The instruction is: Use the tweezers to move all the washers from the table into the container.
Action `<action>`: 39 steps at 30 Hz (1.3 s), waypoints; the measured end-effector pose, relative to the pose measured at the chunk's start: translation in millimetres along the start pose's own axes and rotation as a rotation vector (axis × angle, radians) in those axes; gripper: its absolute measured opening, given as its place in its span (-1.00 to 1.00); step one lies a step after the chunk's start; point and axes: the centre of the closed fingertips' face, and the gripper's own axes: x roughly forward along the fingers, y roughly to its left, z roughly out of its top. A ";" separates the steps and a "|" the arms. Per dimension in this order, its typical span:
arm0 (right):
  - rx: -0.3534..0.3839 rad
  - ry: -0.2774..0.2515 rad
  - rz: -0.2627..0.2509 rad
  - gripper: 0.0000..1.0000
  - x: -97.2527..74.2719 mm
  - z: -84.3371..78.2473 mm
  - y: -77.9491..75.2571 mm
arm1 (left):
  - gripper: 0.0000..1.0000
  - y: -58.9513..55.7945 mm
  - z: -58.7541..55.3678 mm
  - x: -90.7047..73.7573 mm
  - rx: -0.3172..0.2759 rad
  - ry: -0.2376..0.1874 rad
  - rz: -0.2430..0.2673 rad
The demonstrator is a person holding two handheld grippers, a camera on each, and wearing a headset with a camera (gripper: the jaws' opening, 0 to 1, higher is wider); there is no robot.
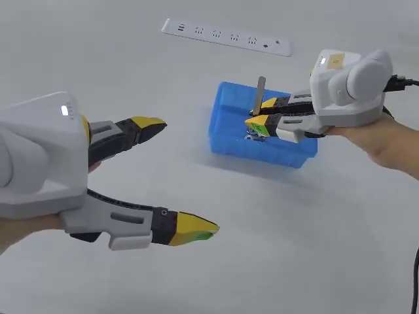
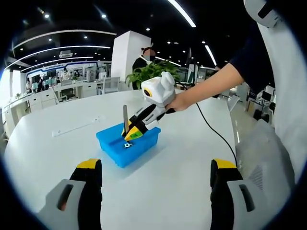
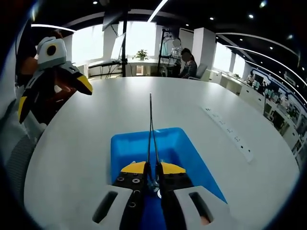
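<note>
left hand-held gripper (image 1: pixel 175 176): near left in the head view, jaws thrown wide, nothing between the yellow tips, hovering over the bare surface (image 1: pixel 301 242).
left gripper view: its two jaws come up from the bottom well apart, looking straight across at the container (image 2: pixel 120 154).
right hand-held gripper (image 1: pixel 257 125): out on the right, reaching over the container, jaws squeezed narrow and clamped on the tweezers (image 1: pixel 260 91).
right gripper view: the yellow tips sit almost touching, with the tweezers pinched in the slit between them.
tweezers: a thin grey strip standing up out of the jaws, above the container's rim. in the right gripper view they run forward as two fine lines that meet at a point. the lower end is tucked behind the jaw tips, so i cannot tell what it holds.
container: blue, open-topped, sitting flat on the surface ahead of the left hand-held gripper and well apart from it, directly under the right one.
washer (image 2: pixel 127 145): a small pale ring on the container floor, just below the right hand-held gripper's tips. the head view shows a silvery glint at that spot, too small to count.
power strip (image 1: pixel 226 36): white, lying flat on the far side of the surface, beyond the container.
surface: pale grey and round-edged.
background: a leafy plant (image 2: pixel 151 72) and people beyond the far edge.
</note>
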 end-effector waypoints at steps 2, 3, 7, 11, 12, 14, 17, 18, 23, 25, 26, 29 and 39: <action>-0.001 0.004 0.001 -0.79 0.3 -1.3 -0.4 | 0.98 -0.3 0.0 -1.3 0.001 0.004 0.002; -0.003 0.004 0.002 -0.80 -0.1 -1.3 0.0 | 0.98 -0.1 0.3 -2.2 0.003 0.006 0.005; -0.006 -0.007 -0.001 -0.83 -4.5 3.5 0.4 | 0.98 1.3 1.5 -4.2 0.005 0.006 0.013; -0.019 -0.017 -0.002 -0.85 -10.2 10.7 0.0 | 0.97 2.9 4.5 -4.7 0.002 -0.003 0.024; -0.026 -0.015 -0.004 -0.85 -11.1 11.6 -0.2 | 0.97 3.1 6.0 -4.4 0.003 -0.007 0.026; -0.042 -0.004 -0.010 -0.85 -13.3 12.5 -1.7 | 0.96 3.9 7.8 -2.9 0.009 -0.008 0.026; -0.052 -0.007 -0.013 -0.85 -19.8 17.7 -1.3 | 0.94 8.9 15.6 3.5 0.033 -0.008 0.022; -0.053 -0.011 -0.012 -0.85 -21.7 19.5 -0.5 | 0.93 10.1 18.8 5.6 0.041 -0.010 0.018; -0.071 -0.022 -0.007 -0.85 -33.9 30.2 5.6 | 0.91 18.8 44.3 17.9 0.094 -0.041 0.006; -0.063 -0.042 -0.004 -0.85 -39.9 37.6 9.6 | 0.91 19.6 53.7 20.0 0.099 -0.061 0.004; -0.065 -0.053 -0.005 -0.85 -43.5 41.7 12.1 | 0.91 19.5 55.7 20.5 0.101 -0.065 0.003; -0.076 -0.079 0.002 -0.85 -57.6 54.5 25.5 | 0.90 11.8 63.9 22.8 0.116 -0.077 -0.015; -0.090 0.020 0.090 -0.86 -68.4 29.8 88.0 | 0.82 -15.7 63.8 31.6 0.159 -0.062 -0.085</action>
